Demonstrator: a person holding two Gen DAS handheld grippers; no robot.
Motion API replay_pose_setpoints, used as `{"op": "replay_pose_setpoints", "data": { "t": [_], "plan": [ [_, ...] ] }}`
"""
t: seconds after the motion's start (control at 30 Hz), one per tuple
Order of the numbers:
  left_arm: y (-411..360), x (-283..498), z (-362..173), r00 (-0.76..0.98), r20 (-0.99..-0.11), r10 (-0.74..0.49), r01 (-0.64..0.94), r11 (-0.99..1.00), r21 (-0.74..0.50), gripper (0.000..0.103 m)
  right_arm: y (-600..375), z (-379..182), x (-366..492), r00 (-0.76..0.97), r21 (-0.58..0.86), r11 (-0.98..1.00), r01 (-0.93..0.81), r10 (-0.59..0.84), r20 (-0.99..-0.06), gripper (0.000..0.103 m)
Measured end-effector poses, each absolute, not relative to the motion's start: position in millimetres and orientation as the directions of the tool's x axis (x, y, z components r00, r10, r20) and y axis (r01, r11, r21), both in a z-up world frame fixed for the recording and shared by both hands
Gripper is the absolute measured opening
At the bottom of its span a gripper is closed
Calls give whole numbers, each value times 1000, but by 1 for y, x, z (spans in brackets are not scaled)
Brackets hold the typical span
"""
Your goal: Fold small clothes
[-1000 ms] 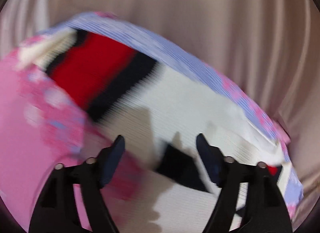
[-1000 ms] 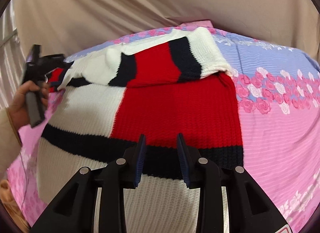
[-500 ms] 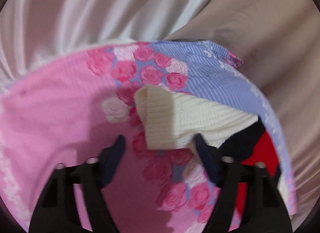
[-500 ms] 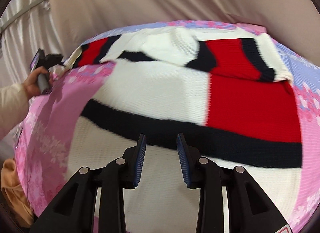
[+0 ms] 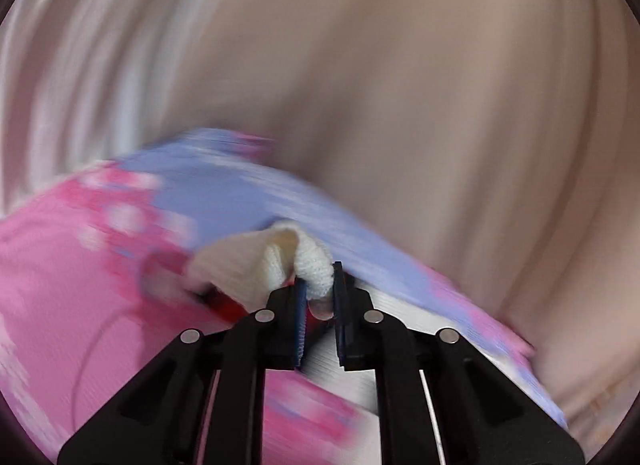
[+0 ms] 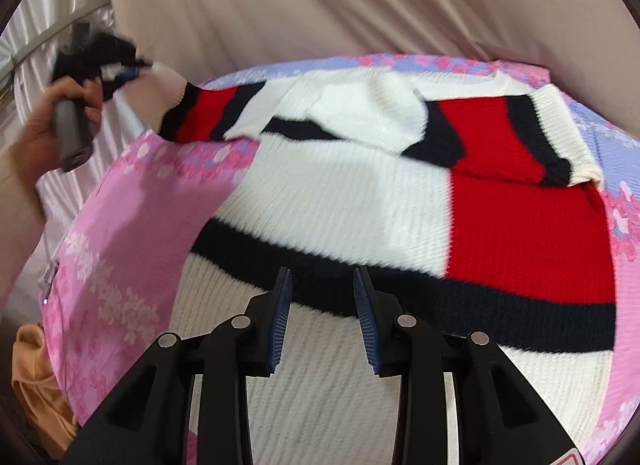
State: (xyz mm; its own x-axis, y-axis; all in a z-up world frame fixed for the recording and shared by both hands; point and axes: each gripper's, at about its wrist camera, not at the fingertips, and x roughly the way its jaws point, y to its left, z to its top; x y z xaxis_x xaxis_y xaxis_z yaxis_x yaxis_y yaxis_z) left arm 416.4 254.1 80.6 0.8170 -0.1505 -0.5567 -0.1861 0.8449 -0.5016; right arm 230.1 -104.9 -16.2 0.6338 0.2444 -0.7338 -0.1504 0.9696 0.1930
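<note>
Pink floral bedsheet [image 6: 132, 225] carries the striped sweater [image 6: 360, 205], spread just ahead of the right tongs [image 6: 322, 305], which stand apart. Left tongs [image 5: 320, 301] pinch its white cuff [image 5: 316, 265], lifted.

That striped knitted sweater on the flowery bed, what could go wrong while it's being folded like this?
The left gripper pinches only the white ribbed cuff of the red, white and navy knitted sweater, so the cuff might slip free. The lifted striped sleeve could drag the body askew, since the open right gripper pins nothing. The pink floral bedsheet may also bunch.
</note>
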Motion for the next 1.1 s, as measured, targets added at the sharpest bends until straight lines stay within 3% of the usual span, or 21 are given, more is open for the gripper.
{"op": "replay_pose_setpoints", "data": {
  "t": [0.1, 0.2, 0.23, 0.27, 0.43, 0.5, 0.57, 0.7, 0.83, 0.87, 0.93, 1.0, 1.1],
  "plan": [
    [151, 394, 96, 787, -525, -324, -17, 839, -544, 11, -132, -7, 228, 662, 205, 973, -108, 224, -715, 32],
    [54, 384, 76, 710, -566, -418, 70, 843, -534, 17, -164, -4, 222, 678, 198, 979, -52, 181, -713, 33],
    [26, 382, 59, 667, -600, -442, 71, 839, -539, 27, -172, -5, 220, 678, 193, 981, -36, 166, -716, 34],
    [4, 379, 40, 620, -643, -450, 54, 842, -537, 46, -186, -8, 217, 678, 186, 982, -11, 144, -721, 34],
    [3, 349, 0, 617, -697, -364, -40, 871, -490, 74, -237, -13, 209, 663, 198, 979, 58, 110, -740, 38],
    [26, 339, -4, 644, -708, -288, -85, 894, -440, 75, -245, -12, 218, 659, 269, 962, 47, 173, -732, 46],
    [54, 338, -9, 649, -734, -200, -161, 907, -390, 75, -241, -13, 238, 664, 338, 941, 24, 238, -709, 47],
    [107, 327, -20, 648, -752, -119, -257, 895, -364, 75, -215, -36, 290, 631, 455, 890, 16, 344, -695, 49],
    [144, 313, -21, 655, -750, -90, -278, 894, -351, 75, -185, -65, 325, 596, 467, 882, 66, 341, -727, 48],
    [152, 311, -22, 657, -749, -91, -278, 894, -352, 75, -180, -68, 329, 594, 460, 886, 66, 335, -731, 44],
    [159, 311, -23, 654, -751, -92, -283, 891, -356, 75, -164, -71, 341, 587, 425, 904, 48, 319, -744, 9],
    [163, 315, -23, 649, -752, -115, -282, 881, -379, 75, -158, -52, 350, 618, 400, 916, 18, 304, -725, 9],
    [163, 316, -15, 656, -739, -155, -259, 873, -414, 75, -174, 21, 347, 749, 365, 930, -46, 274, -603, 8]
  ]
}}
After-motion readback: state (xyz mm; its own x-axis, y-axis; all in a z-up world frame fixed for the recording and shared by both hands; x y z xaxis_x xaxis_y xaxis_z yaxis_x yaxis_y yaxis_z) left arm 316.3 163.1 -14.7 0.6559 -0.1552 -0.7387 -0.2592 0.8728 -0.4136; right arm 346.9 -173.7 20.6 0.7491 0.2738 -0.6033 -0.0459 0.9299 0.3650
